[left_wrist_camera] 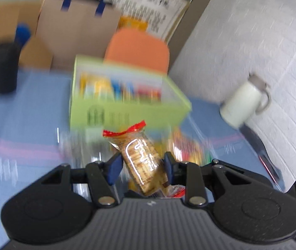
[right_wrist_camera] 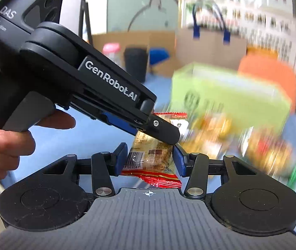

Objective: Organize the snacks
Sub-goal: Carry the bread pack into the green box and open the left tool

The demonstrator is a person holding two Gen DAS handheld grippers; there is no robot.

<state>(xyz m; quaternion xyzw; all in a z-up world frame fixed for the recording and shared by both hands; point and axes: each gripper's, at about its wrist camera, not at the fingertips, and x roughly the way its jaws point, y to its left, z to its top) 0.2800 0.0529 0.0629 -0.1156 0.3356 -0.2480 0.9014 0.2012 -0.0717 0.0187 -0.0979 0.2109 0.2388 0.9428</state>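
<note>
My left gripper (left_wrist_camera: 141,164) is shut on a clear cracker packet with red crimped ends (left_wrist_camera: 141,158) and holds it above the blue table. In the right wrist view the left gripper (right_wrist_camera: 168,134) comes in from the left, its tip on the same kind of packet (right_wrist_camera: 150,156), which sits between the blue pads of my right gripper (right_wrist_camera: 150,158). A green box (left_wrist_camera: 127,108) holding several snack packets stands just beyond; it also shows in the right wrist view (right_wrist_camera: 231,98). Loose snack packets (right_wrist_camera: 262,150) lie blurred in front of the box.
A blue tablecloth (left_wrist_camera: 23,114) covers the table. A black cup (left_wrist_camera: 4,68) stands at the left, a white mug (left_wrist_camera: 243,102) at the right by the wall. An orange chair back (left_wrist_camera: 137,48) and a brown paper bag (left_wrist_camera: 79,29) are behind the box.
</note>
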